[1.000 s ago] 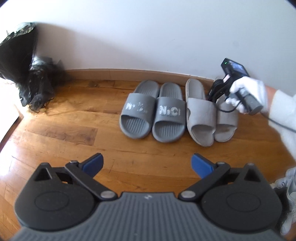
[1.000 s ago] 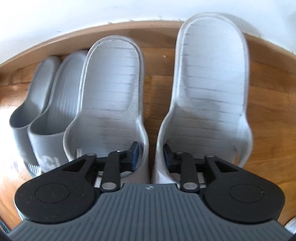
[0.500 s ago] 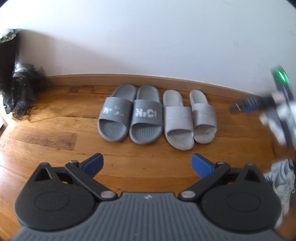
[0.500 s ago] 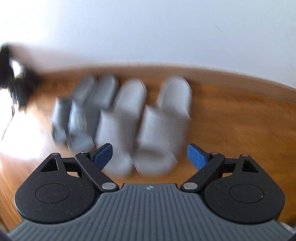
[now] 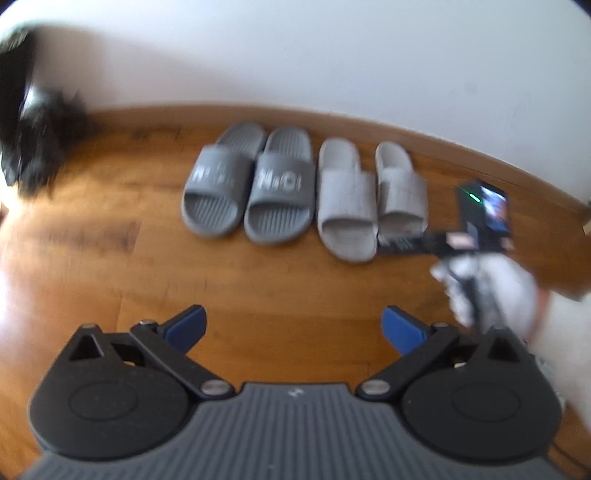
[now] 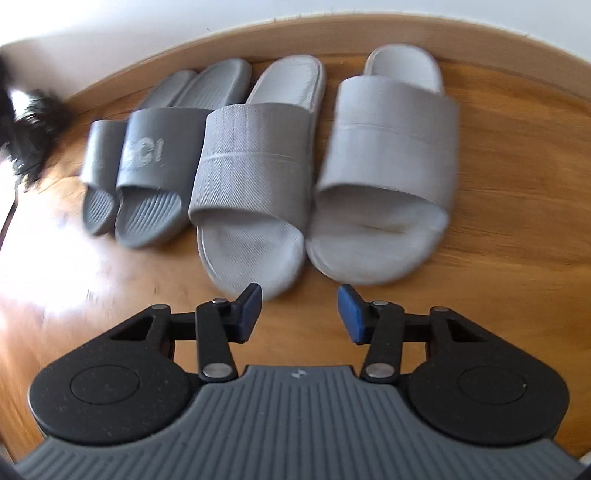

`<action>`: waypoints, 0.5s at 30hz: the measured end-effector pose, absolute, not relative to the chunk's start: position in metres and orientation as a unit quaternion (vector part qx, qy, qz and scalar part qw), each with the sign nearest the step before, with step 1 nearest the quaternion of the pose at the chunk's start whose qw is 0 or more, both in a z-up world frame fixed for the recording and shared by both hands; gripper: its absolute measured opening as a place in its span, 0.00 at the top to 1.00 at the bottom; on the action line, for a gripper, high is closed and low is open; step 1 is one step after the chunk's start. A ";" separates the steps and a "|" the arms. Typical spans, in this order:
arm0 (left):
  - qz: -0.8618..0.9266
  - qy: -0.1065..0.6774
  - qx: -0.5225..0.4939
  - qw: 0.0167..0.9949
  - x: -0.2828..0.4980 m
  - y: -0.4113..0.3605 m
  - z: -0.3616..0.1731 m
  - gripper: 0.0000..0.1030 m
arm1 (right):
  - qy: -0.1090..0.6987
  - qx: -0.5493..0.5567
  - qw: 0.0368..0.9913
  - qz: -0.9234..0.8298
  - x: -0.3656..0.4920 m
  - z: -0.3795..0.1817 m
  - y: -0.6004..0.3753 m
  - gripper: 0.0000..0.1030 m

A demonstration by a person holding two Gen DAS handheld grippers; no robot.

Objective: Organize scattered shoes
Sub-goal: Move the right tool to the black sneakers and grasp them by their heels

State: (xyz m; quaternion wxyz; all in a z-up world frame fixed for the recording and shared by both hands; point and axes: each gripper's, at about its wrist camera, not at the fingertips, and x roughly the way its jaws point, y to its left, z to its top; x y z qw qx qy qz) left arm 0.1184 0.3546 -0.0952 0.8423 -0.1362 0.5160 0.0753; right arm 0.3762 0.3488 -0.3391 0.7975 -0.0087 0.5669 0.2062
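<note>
A: What's the biggest thing ahead of the grippers?

B: The wood floor (image 5: 110, 206), running to a white wall (image 5: 295, 55) with a wooden skirting (image 6: 369, 31) along its foot. Four slides sit in a row against it, heels to the wall, toes toward both grippers.

A: Which pairs?

B: Dark grey slides (image 5: 249, 184) on the left, white lettering on the straps, sides touching. Light grey slides (image 6: 321, 162) just right of them, straight ahead of the right gripper (image 6: 299, 310).

A: And that gripper?

B: Empty, jaws partly apart, tips just short of the light pair's toes.

A: The left one?

B: The left gripper (image 5: 293, 325) is spread wide, holding nothing, well back from the row. The gloved right hand (image 5: 491, 291) shows ahead to its right.

A: Anything else?

B: A black bundle (image 5: 33, 122) far left by the wall; too blurred to identify, possibly a bag.
</note>
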 end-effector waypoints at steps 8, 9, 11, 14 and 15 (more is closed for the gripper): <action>0.085 0.516 -0.172 0.835 0.116 0.365 -0.089 0.00 | 0.569 0.009 0.819 0.078 0.412 -0.337 0.393 0.75; 0.079 0.517 -0.173 0.835 0.116 0.365 -0.089 0.00 | 0.567 0.000 0.819 0.090 0.408 -0.334 0.394 0.75; 0.070 0.519 -0.172 0.834 0.115 0.366 -0.088 0.00 | 0.563 -0.018 0.818 0.116 0.399 -0.328 0.397 0.74; 0.061 0.516 -0.170 0.837 0.112 0.369 -0.086 0.00 | 0.569 -0.029 0.800 0.189 0.371 -0.298 0.375 0.71; 0.059 0.511 -0.169 0.841 0.109 0.373 -0.085 0.00 | 0.571 -0.032 0.794 0.207 0.361 -0.286 0.363 0.69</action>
